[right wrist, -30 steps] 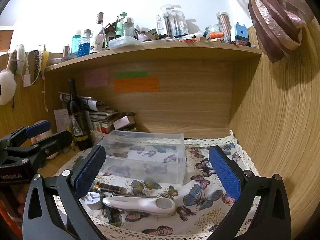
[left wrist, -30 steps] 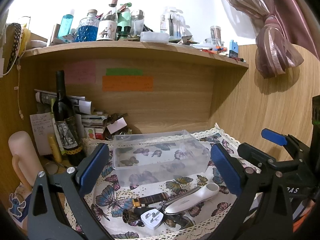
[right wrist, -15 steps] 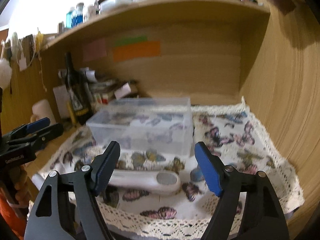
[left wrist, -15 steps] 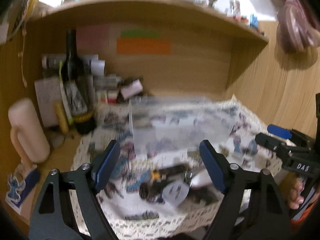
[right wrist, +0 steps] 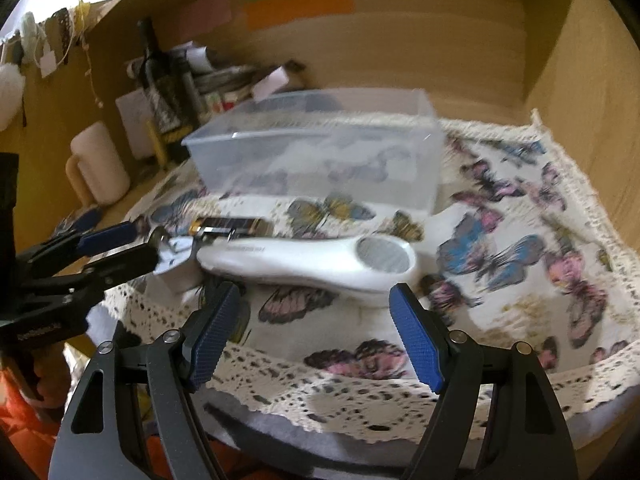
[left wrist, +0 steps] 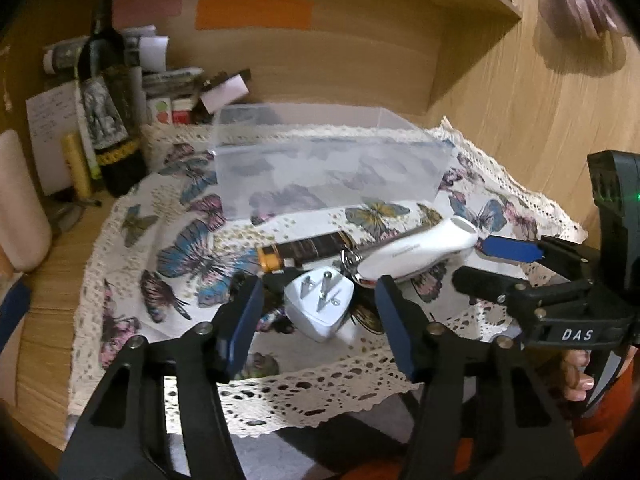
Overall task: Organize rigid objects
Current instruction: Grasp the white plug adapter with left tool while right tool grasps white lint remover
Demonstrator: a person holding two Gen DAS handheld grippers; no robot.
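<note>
While both claws hang spread and hold nothing, the clear bin (left wrist: 328,168) sits empty at the back of the butterfly cloth (left wrist: 160,248). In front of it lies the long white tool (right wrist: 316,260), the right gripper (right wrist: 316,336) just short of its handle. Smaller, the white plug (left wrist: 320,304) rests prongs up between the left gripper's (left wrist: 320,320) pads. To my eye, the left should straddle the plug's flat sides squarely before squeezing, and lift clear of the dark tube (left wrist: 308,250) touching it.
</note>
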